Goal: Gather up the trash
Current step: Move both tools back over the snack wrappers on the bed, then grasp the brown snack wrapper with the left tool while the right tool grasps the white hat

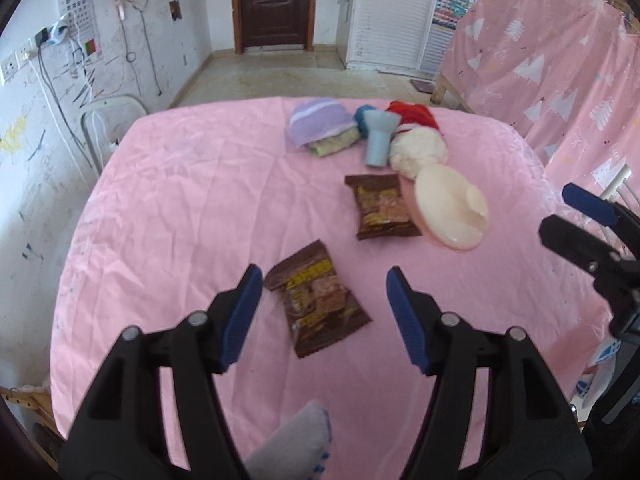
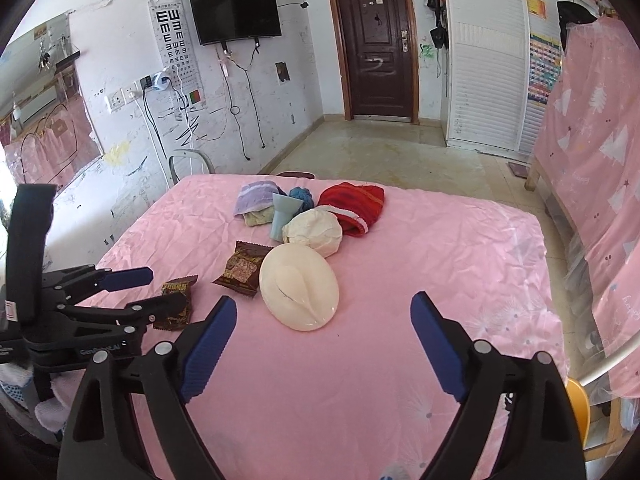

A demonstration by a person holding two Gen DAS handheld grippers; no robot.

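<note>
Two brown snack wrappers lie on the pink tablecloth (image 1: pixel 180 208). The near wrapper (image 1: pixel 316 304) sits between the blue fingertips of my left gripper (image 1: pixel 323 280), which is open; the pads do not touch it. From the right wrist view the same wrapper (image 2: pixel 176 304) is partly hidden behind the left gripper (image 2: pixel 168 286). The far wrapper (image 1: pixel 382 206) (image 2: pixel 242 266) lies against a cream oval lid (image 1: pixel 450 208) (image 2: pixel 298 286). My right gripper (image 2: pixel 323 302) is wide open over bare cloth just before the lid, holding nothing. It also shows at the right edge (image 1: pixel 558 210).
At the table's far side lie a purple cloth (image 1: pixel 320 122), a tipped light-blue cup (image 1: pixel 378 140), a red cloth (image 2: pixel 354 206) and a white bundle (image 2: pixel 314 232). A chair (image 1: pixel 108 120) stands at the left edge. A pink curtain (image 2: pixel 592 160) hangs on the right.
</note>
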